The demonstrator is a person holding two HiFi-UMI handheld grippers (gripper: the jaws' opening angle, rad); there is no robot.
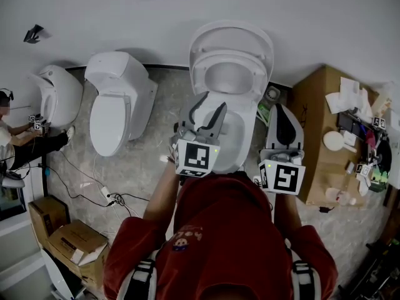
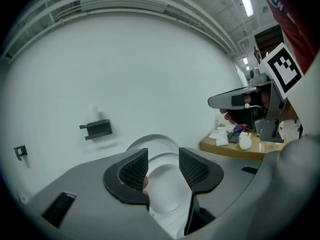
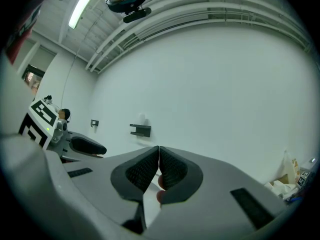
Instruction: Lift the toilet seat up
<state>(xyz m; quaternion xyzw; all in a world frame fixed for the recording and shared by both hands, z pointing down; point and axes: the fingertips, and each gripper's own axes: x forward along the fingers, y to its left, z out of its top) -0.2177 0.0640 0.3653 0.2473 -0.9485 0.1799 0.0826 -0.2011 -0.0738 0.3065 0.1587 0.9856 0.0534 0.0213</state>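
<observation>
The white toilet stands against the wall in the head view, its seat (image 1: 202, 69) tipped up against the raised lid (image 1: 232, 30) and the bowl (image 1: 232, 136) uncovered. My left gripper (image 1: 209, 109) hovers over the bowl's near left side, open with nothing between its pads. In the left gripper view that gripper (image 2: 163, 164) points at the upright seat (image 2: 156, 142), which shows beyond the gap, apart from the pads. My right gripper (image 1: 280, 110) hangs to the right of the toilet, shut on nothing; its pads meet in the right gripper view (image 3: 159, 159).
A second toilet (image 1: 119, 99) and another white fixture (image 1: 59, 92) stand to the left. A cardboard table (image 1: 315, 124) with clutter is at the right. Boxes (image 1: 75, 242) and cables (image 1: 94, 192) lie on the floor at lower left. A person (image 1: 12, 139) sits far left. A black bracket (image 2: 97, 129) hangs on the wall.
</observation>
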